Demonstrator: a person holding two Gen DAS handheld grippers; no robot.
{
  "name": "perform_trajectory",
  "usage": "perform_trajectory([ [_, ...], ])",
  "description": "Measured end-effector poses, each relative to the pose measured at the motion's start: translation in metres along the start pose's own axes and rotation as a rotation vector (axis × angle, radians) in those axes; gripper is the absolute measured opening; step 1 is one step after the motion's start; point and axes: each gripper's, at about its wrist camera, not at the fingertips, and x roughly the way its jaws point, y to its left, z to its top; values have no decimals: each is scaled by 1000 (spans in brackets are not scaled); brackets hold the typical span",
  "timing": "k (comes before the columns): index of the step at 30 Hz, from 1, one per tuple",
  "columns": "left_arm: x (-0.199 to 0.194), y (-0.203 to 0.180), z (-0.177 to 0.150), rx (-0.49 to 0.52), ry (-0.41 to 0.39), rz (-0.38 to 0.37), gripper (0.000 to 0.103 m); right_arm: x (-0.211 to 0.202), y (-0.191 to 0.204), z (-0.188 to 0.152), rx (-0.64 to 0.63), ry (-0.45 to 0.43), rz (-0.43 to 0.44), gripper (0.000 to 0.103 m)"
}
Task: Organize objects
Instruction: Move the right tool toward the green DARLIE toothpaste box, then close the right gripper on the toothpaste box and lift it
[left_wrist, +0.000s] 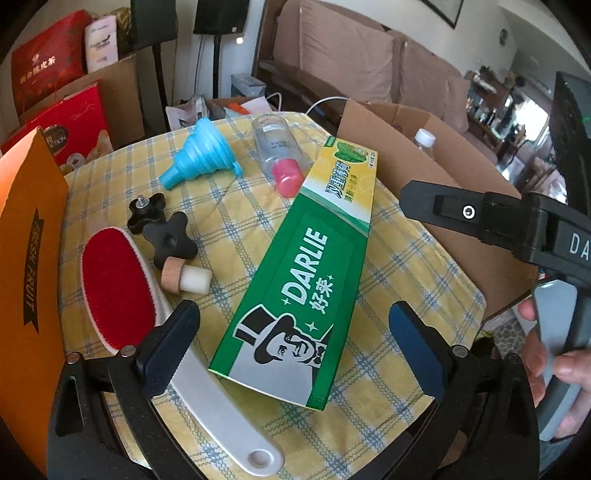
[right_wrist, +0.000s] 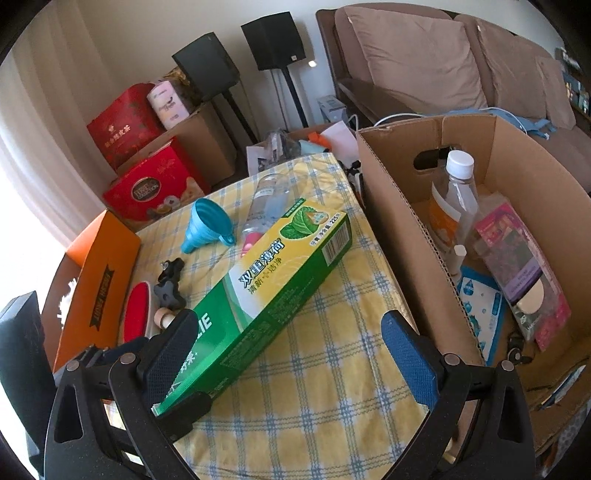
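Note:
A green Darlie toothpaste box (left_wrist: 295, 280) lies slantwise on the yellow checked tablecloth (left_wrist: 399, 354); it also shows in the right wrist view (right_wrist: 269, 288). My left gripper (left_wrist: 291, 354) is open, its fingers either side of the box's near end, above it. My right gripper (right_wrist: 288, 358) is open, with its left finger (right_wrist: 166, 358) beside the box's near end. Behind lie a blue funnel (left_wrist: 203, 155), a clear bottle with a pink cap (left_wrist: 279, 155), two black knobs (left_wrist: 162, 229), a cork stopper (left_wrist: 184, 278) and a red lint brush (left_wrist: 118, 288).
An open cardboard box (right_wrist: 399, 206) stands right of the table, holding a bottle (right_wrist: 456, 192) and packets. An orange fruit box (left_wrist: 26, 280) stands at the left. Red gift boxes, speakers and a sofa are behind.

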Motion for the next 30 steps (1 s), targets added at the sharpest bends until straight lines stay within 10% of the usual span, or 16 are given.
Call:
perform_trajectory([
  [5,6,-1,-1,9,16,-5,66,3,-3,-1,11,9,6,101],
  [30,-19,-2,-30,-113,20,-191,56,23,13,-33,87,121,154,101],
])
